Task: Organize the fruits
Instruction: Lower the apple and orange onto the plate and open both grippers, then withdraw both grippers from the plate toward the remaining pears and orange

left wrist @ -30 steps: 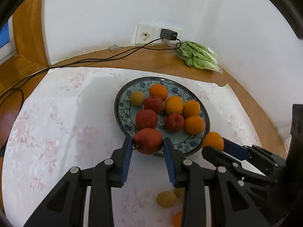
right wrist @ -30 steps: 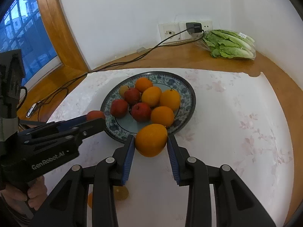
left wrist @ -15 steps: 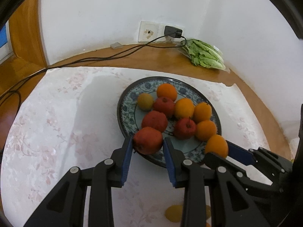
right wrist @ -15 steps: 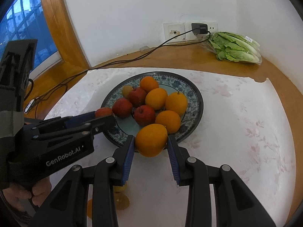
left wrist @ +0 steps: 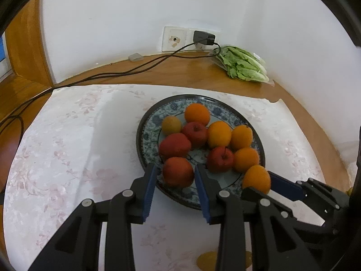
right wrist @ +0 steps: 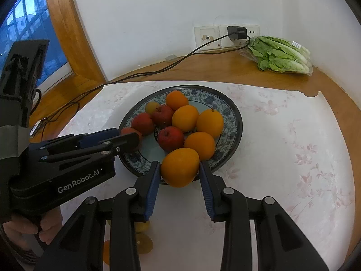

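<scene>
A blue patterned plate (left wrist: 147, 133) (right wrist: 232, 117) on the floral cloth holds several oranges, red apples and one small yellow fruit (left wrist: 171, 124). My left gripper (left wrist: 174, 176) is shut on a red apple (left wrist: 178, 174) and holds it over the plate's near left rim. My right gripper (right wrist: 179, 169) is shut on an orange (right wrist: 180, 167) and holds it over the plate's near rim, to the right of the left gripper. The orange also shows in the left wrist view (left wrist: 256, 179).
A bag of lettuce (right wrist: 279, 55) lies at the back right by a wall socket with a black charger (right wrist: 236, 32). Its cable (left wrist: 94, 76) trails left across the wooden sill. Yellow fruits (left wrist: 207, 259) lie on the cloth under the grippers.
Both grippers have moved forward with their fruit, from in front of the plate to over its near rim. Both stayed shut.
</scene>
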{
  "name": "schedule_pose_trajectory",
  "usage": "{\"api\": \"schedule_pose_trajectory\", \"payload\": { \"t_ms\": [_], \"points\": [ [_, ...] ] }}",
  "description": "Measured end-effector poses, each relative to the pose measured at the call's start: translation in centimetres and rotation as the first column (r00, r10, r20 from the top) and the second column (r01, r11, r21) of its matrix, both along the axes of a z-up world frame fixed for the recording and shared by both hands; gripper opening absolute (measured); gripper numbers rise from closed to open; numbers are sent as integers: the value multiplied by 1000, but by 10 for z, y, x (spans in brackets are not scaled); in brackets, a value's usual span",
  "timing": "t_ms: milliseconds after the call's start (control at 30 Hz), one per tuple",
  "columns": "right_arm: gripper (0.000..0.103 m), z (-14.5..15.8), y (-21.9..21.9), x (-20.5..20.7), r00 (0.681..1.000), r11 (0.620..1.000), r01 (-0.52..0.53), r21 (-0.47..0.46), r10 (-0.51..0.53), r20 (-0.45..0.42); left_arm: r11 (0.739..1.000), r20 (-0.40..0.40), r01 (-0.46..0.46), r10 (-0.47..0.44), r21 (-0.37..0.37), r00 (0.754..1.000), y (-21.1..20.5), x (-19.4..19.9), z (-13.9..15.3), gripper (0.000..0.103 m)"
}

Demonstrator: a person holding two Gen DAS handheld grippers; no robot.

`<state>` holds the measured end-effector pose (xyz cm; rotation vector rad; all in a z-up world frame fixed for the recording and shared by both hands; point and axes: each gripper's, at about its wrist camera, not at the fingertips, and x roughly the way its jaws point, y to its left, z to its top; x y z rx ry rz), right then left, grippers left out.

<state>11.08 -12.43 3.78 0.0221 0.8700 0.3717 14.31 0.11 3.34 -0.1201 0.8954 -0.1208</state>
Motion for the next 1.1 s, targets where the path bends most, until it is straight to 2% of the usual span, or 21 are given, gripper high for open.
{"api": "schedule_pose_trajectory", "payload": {
  "t_ms": [67,167,267,567,1100],
  "points": [
    [45,2,-1,-2,1000,1000,1,-1,-1,7,1000,0,4,-4,-6,1000,0,-1,1,46],
    [48,4,-3,-5,1000,1000,3,6,-3,15,1000,7,6,-6,-9,1000,0,-5,5,54],
    [49,8,-4,-9,1000,1000,9,9,-9,23,1000,4,9,-8,-12,1000,-1,-9,11,58],
    [49,16,-14,-24,999,999,38,13,-38,14,999,-11,13,-13,-32,1000,1,-28,22,58],
    [49,12,-27,-59,999,999,41,26,-40,-32,998,-75,5,-9,-57,997,2,-75,15,58]
  ]
}}
